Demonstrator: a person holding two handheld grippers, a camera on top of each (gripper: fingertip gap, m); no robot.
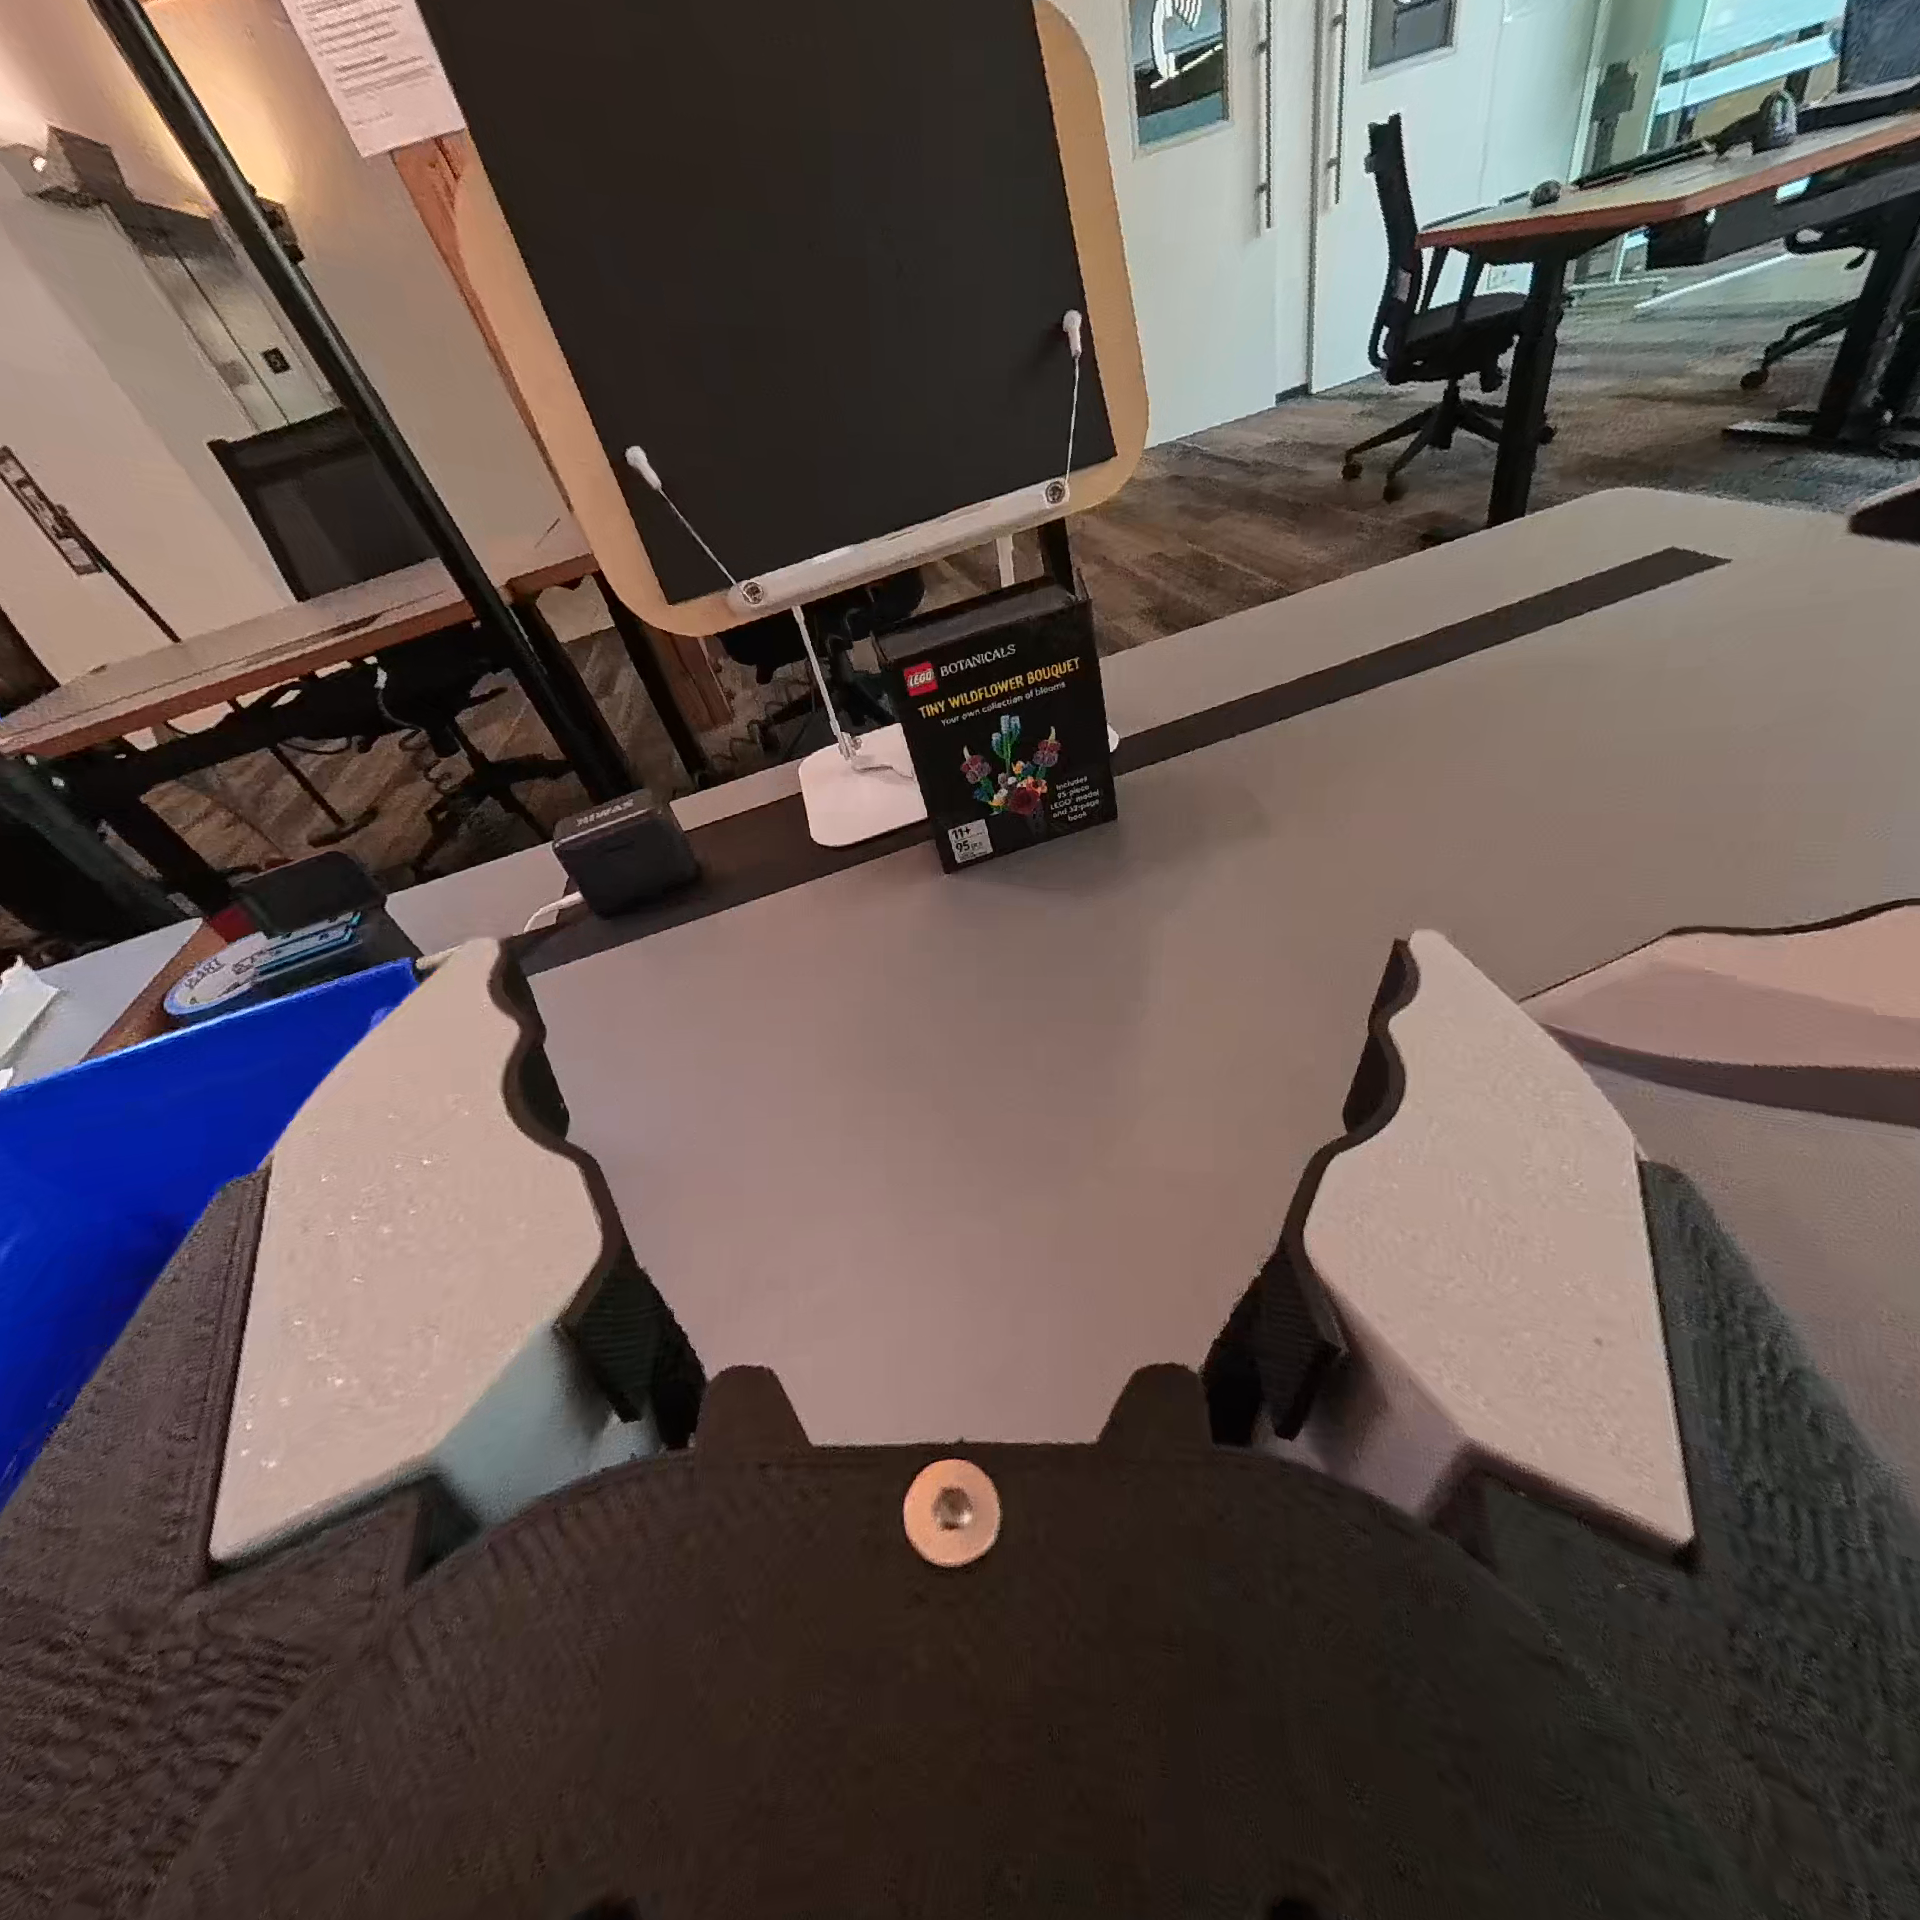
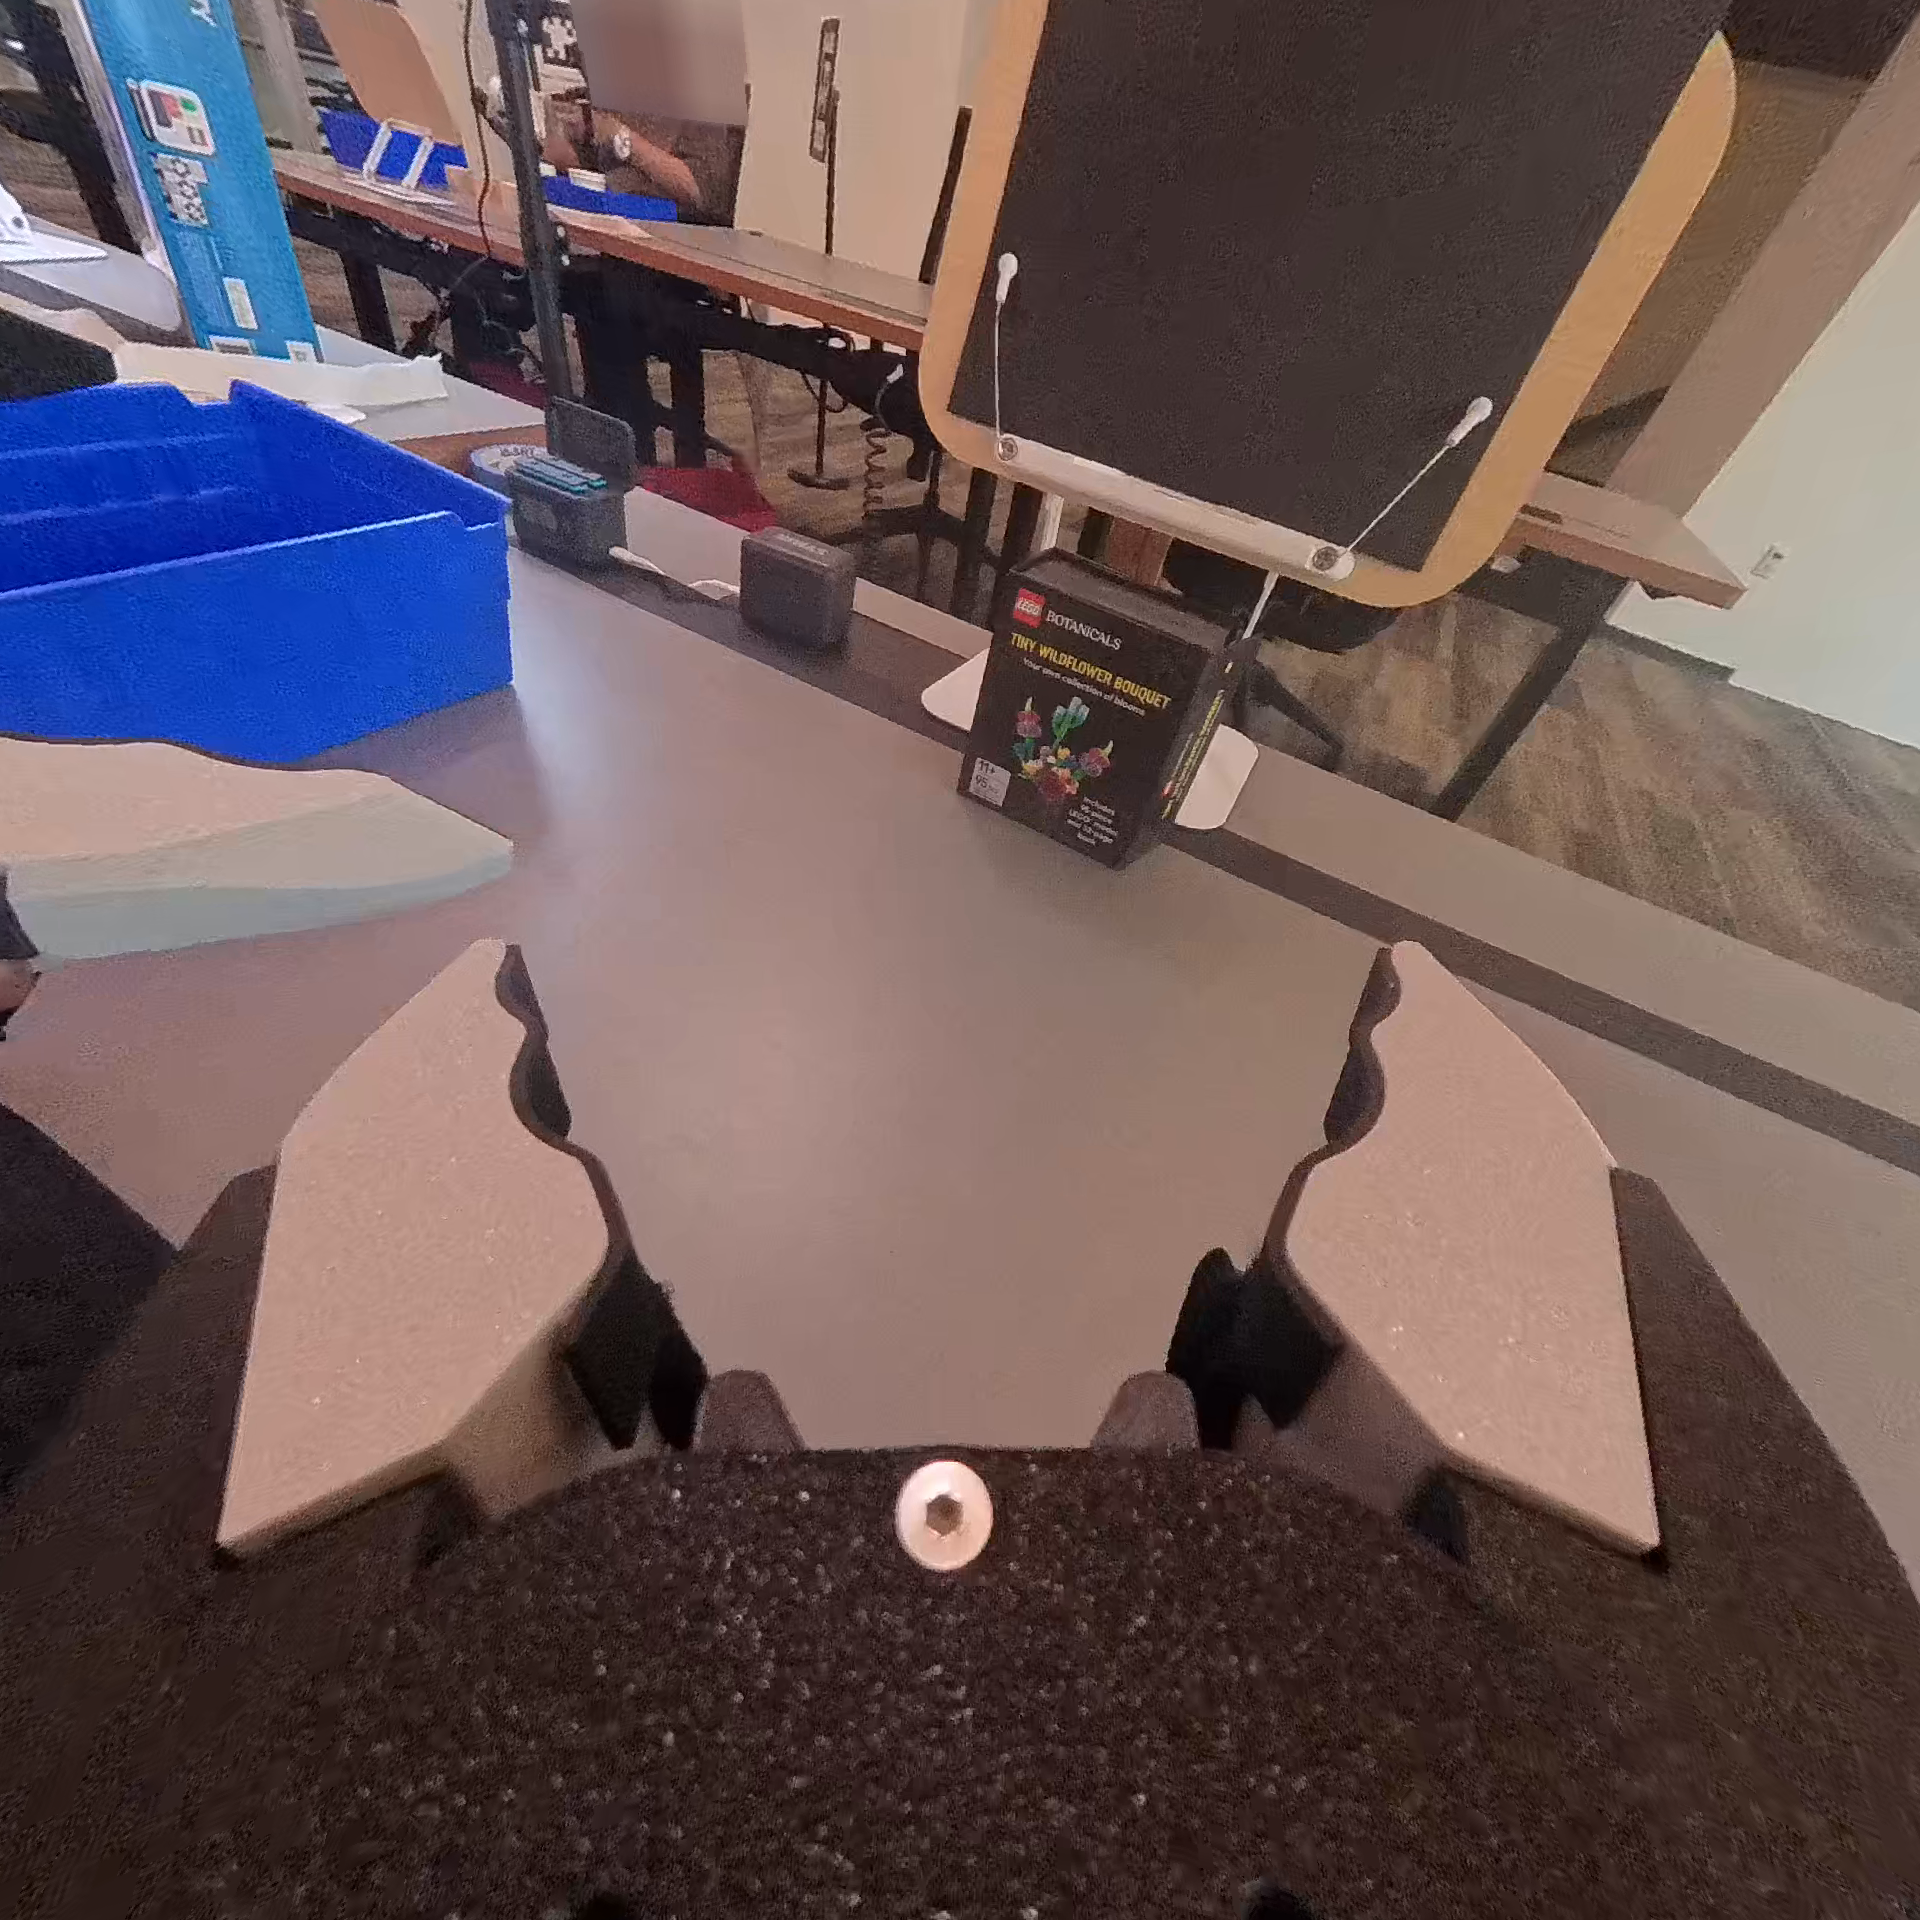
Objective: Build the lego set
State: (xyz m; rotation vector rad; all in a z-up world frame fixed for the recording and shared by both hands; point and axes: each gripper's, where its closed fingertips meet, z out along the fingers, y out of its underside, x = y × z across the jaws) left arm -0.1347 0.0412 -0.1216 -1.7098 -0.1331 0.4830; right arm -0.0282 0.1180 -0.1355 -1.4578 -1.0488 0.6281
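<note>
Both tools released, fingers spread wide, nothing between them. Left tool low over bare grey counter, aimed at the box. Right tool likewise over the counter, box ahead and slightly right. Box black, upright, closed, flower picture on its front, standing at the counter's far side by a dark strip, well apart from either tool. Just behind the box, white stand base carrying a black board with tan rim. Left of the box on the strip, small dark cube. Blue bin at the counter's left edge; tape roll beyond it. Other tool's pale finger visible at left in the right wrist view. Desks and an office chair in the background.
</note>
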